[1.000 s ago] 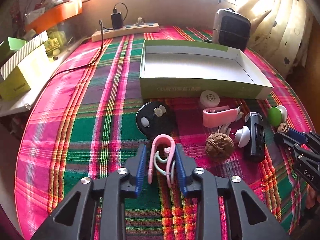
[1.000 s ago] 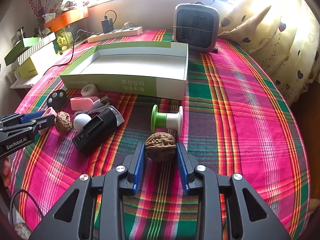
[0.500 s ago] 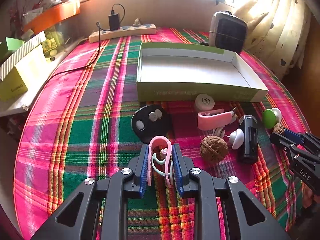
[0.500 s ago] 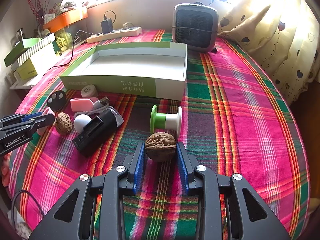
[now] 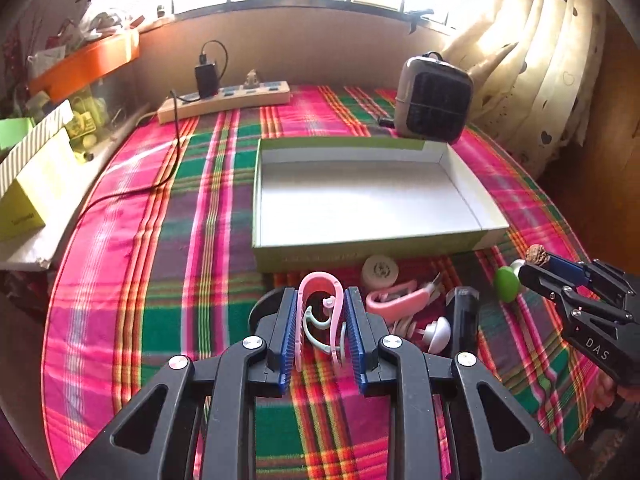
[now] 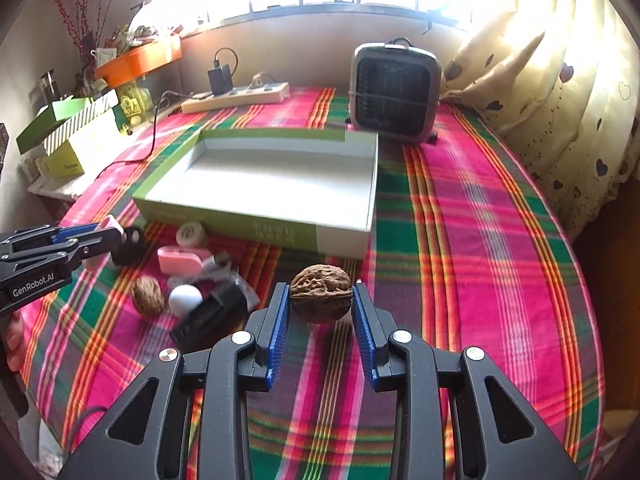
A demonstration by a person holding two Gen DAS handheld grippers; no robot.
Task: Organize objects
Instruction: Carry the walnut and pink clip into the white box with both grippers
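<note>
Two items are pinched and lifted, the pink clip (image 5: 320, 312) between the left gripper (image 5: 320, 332) pads, a walnut (image 6: 321, 298) between the right gripper (image 6: 321, 320) pads, while the green box (image 6: 344, 236) ahead of both holds nothing and the rest lies beside the fingers.

Woven plaid tablecloth (image 6: 460, 216) is lying matt and soft-looking across the table. Walnut (image 6: 321, 298) is showing a rough, wrinkled, dull brown shell between ridged blue pads (image 6: 279, 330) on the matt black plastic right gripper (image 6: 321, 320); pink clip (image 5: 320, 312) is looking smooth, slightly glossy plastic. Shallow box (image 5: 476, 236) is reading as matt cardboard, white inside, green outside; curtain (image 6: 560, 100) is hanging as thin printed cloth.
</note>
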